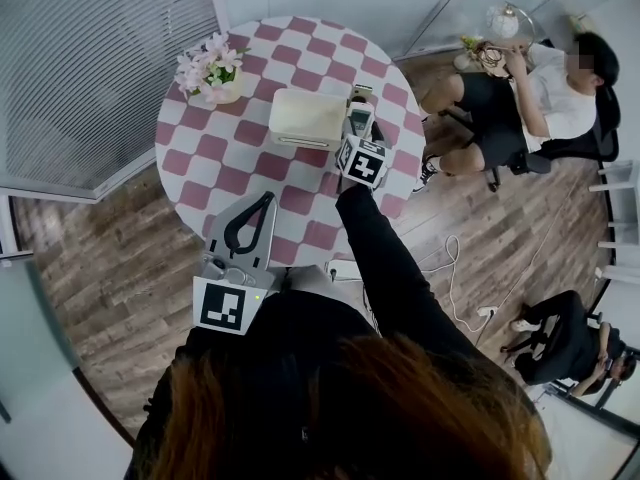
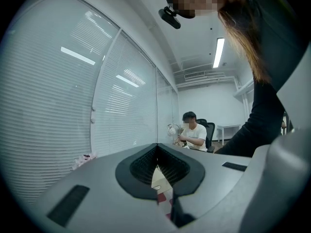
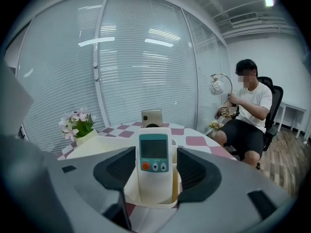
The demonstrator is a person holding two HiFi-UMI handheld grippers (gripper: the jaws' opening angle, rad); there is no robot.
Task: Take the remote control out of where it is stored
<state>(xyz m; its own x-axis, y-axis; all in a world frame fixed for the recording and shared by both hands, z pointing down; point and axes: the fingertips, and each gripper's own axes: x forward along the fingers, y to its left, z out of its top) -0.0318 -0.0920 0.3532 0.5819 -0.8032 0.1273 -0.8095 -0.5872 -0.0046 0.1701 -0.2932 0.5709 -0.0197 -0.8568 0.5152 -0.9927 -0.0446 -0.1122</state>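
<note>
Cream holder point(image 3: 146, 198) on the bench point(image 1: 230, 158) was seen with the remote control point(image 3: 154, 154) upright inside, not yet lifted. Jaws of the right gripper point(image 3: 156, 168) were spread either side of it, with grip and pull-out judged outstanding. Jaws of the left gripper point(image 1: 266, 203) were pressed together, empty.

No words, brands or numbers can be read anywhere. The remote control point(image 3: 154, 165) has a blank screen, and its button marks are too small to make out. The left marker cube point(image 1: 222, 306) and the right marker cube point(image 1: 362, 161) bear only black-and-white square patterns.
</note>
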